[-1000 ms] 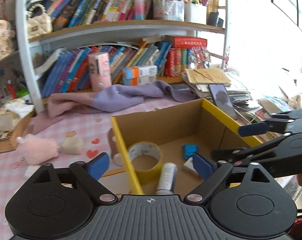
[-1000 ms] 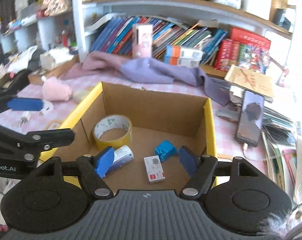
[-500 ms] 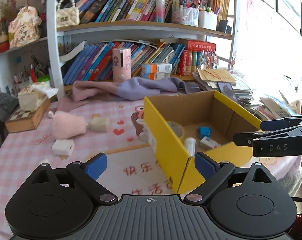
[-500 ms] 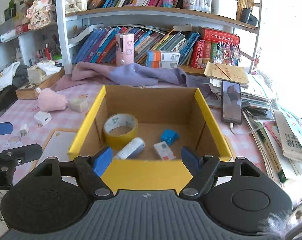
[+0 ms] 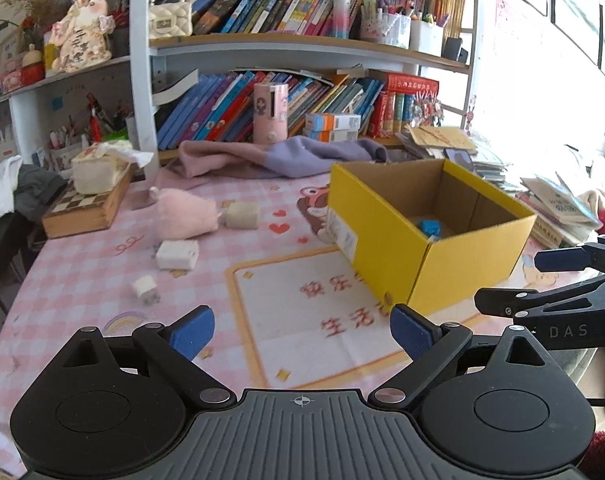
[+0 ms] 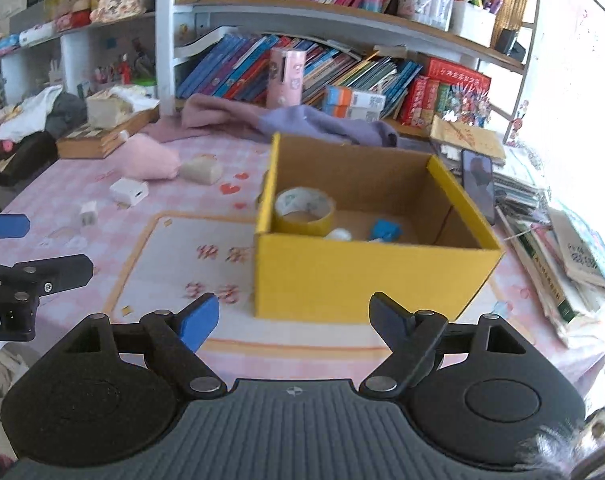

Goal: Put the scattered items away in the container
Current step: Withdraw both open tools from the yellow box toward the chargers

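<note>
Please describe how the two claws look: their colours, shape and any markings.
Both the left claw and the right claw are black, with two round lobes, a ribbed grey body and silver rivets. Blue pads line the fingers. White "DAS" lettering marks the right claw's side.

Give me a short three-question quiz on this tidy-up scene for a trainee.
1. True or false: the roll of tape lies inside the yellow box.
2. Which lies nearest the pink plush on the tablecloth? A) the white charger B) the phone C) the blue item
3. Fill in: the left tongs hold ____.

Key: 1 true. 2 A. 3 nothing; they are open and empty. The right tongs are empty too, their jaws opening.
</note>
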`<state>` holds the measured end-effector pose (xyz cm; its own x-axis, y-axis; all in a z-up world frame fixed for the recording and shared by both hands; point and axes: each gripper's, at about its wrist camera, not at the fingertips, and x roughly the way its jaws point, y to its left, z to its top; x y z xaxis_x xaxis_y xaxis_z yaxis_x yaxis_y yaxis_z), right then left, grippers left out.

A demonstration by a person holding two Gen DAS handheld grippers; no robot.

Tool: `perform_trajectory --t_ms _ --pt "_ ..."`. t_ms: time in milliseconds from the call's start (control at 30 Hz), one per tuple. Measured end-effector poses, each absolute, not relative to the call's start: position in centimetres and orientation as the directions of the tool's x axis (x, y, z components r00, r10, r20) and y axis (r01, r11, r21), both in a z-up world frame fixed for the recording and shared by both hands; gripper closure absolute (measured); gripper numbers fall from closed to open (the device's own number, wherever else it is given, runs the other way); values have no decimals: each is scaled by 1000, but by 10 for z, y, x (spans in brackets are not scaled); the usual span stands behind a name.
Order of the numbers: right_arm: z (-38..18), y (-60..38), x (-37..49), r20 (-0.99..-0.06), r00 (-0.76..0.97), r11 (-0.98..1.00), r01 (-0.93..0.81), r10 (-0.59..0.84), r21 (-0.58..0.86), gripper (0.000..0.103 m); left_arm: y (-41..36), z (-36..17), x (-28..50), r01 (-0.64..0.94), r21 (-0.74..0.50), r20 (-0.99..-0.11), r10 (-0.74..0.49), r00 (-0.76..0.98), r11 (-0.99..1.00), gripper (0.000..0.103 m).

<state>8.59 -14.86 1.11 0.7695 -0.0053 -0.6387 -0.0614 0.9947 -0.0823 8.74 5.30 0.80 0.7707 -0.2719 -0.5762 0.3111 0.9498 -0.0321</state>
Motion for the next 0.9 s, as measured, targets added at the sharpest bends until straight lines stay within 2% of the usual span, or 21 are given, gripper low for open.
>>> perform_trajectory --t_ms 467,900 --pt "3 -67 72 -685 722 978 -194 94 -71 20 125 0 57 210 -49 -631 -193 751 977 1" --pt "0 -35 97 -703 692 951 -300 161 -77 20 154 -7 63 120 -74 -656 -139 742 990 1"
